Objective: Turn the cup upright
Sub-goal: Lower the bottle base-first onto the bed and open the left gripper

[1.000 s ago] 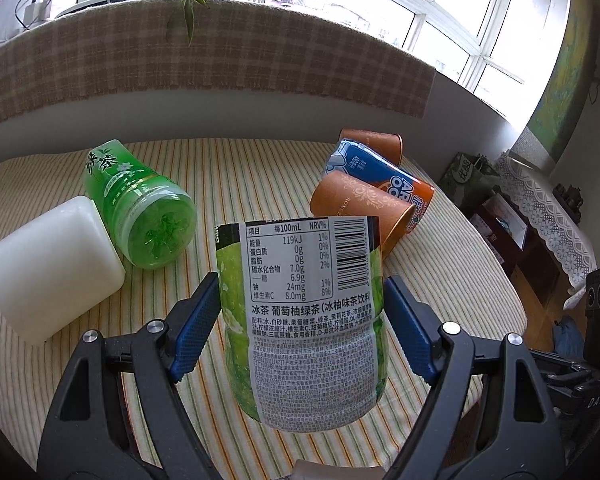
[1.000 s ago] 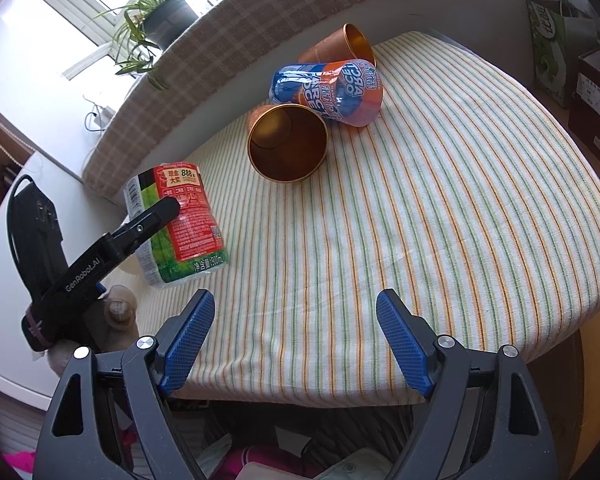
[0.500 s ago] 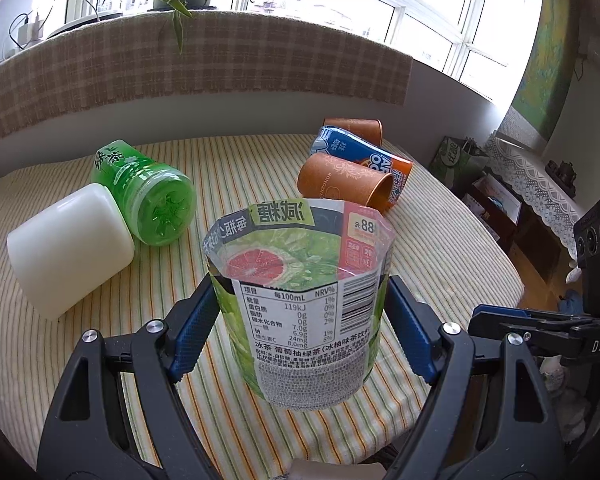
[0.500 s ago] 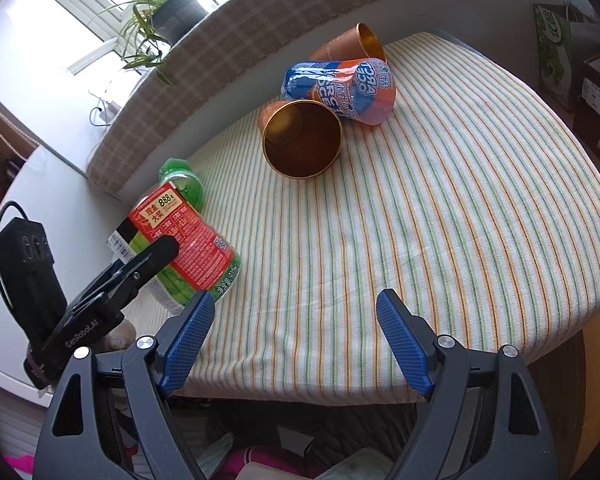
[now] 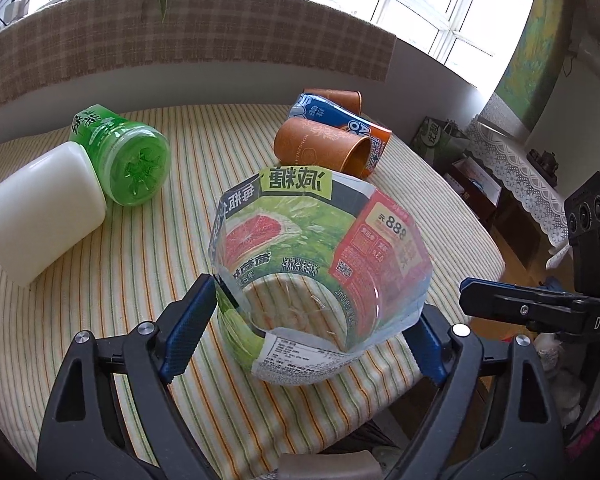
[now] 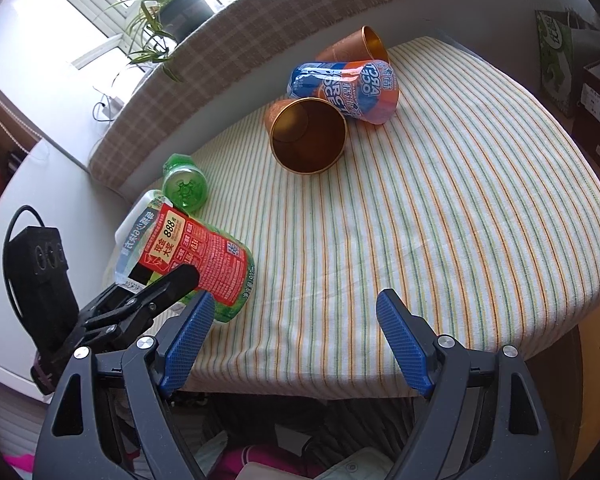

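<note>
While tilted over striped cloth (image 5: 148,280): crinkly labelled plastic cup (image 5: 320,276) between left gripper (image 5: 314,336) fingers; right gripper (image 6: 290,344) fingers wide.

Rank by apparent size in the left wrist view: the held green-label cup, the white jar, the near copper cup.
1. green-label cup, though nearness inflates it
2. white jar
3. near copper cup, farthest away, so true size is unsure

Your striped cloth-covered table (image 6: 440,216) carries, lying on their sides: two copper cups (image 6: 308,136) flanking a blue-orange cup (image 6: 348,84) at twelve o'clock, a green cup (image 6: 185,189) and white container (image 5: 40,208) at ten.
</note>
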`<state>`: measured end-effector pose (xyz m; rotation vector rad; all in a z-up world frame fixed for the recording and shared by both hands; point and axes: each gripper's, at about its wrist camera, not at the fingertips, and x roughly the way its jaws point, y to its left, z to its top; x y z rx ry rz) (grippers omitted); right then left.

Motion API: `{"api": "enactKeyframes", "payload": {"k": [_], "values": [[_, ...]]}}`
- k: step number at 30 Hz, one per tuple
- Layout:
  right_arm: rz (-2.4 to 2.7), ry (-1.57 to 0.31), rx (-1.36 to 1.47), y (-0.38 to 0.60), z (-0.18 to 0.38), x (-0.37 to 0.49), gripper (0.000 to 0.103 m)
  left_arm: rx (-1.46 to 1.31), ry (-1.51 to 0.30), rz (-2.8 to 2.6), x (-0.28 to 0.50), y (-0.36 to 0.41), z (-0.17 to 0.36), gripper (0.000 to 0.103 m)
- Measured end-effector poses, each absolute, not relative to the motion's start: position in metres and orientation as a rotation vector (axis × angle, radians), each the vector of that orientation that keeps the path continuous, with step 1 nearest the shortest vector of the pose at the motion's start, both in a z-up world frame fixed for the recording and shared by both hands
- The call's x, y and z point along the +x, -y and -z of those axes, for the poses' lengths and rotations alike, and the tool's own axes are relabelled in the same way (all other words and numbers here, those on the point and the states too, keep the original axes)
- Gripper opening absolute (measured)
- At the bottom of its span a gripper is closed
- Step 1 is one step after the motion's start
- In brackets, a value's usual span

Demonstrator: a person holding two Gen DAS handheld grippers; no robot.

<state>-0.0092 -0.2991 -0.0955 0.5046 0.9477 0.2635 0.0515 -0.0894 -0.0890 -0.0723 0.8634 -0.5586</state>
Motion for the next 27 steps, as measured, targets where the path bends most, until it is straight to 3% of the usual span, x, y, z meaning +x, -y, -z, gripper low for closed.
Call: {"api": "enactKeyframes", "payload": {"k": [27], "values": [[-0.282, -0.867, 0.417, 0.278, 0.08, -0.019, 0.083, -0.001, -0.867, 0.522, 0.01, 0.054, 0.095, 0.093]]}}
